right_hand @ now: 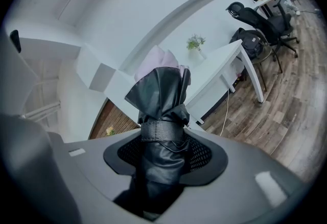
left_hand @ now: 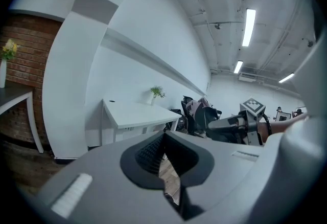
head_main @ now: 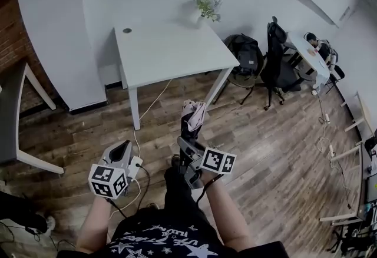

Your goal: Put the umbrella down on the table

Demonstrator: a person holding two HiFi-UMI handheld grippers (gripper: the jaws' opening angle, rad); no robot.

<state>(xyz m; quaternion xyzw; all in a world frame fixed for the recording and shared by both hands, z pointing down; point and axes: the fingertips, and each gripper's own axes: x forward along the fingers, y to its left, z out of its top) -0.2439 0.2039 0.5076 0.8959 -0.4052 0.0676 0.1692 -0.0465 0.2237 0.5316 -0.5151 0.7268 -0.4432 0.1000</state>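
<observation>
The left claw [head_main: 123, 149] is narrow, its pads meeting at the tips with nothing between them. It hangs low over the wooden floor [head_main: 283, 151]. Just beside it on the right, the right claw [head_main: 189, 146] is clamped on the folded black umbrella [right_hand: 161, 95], below its wrap strap. The umbrella juts out over the floor toward the white tabletop [head_main: 171, 50] and stops short of its near edge.

Bare floor lies open between the person and that edge. A white cable [head_main: 154, 101] drops from the tabletop across this gap. The tabletop is mostly bare, with a small potted plant [head_main: 207, 8] at its far right corner against the wall. To the right, a backpack [head_main: 244, 53] and a black office chair [head_main: 277, 56] crowd its side. To the left, a dark table [head_main: 12, 109] is cut off by the frame.

The umbrella's lower end is buried in the right claw. Pale fabric bunched at its top hides the tip. Things on the far white desk [head_main: 312, 59] are too small to make out.
</observation>
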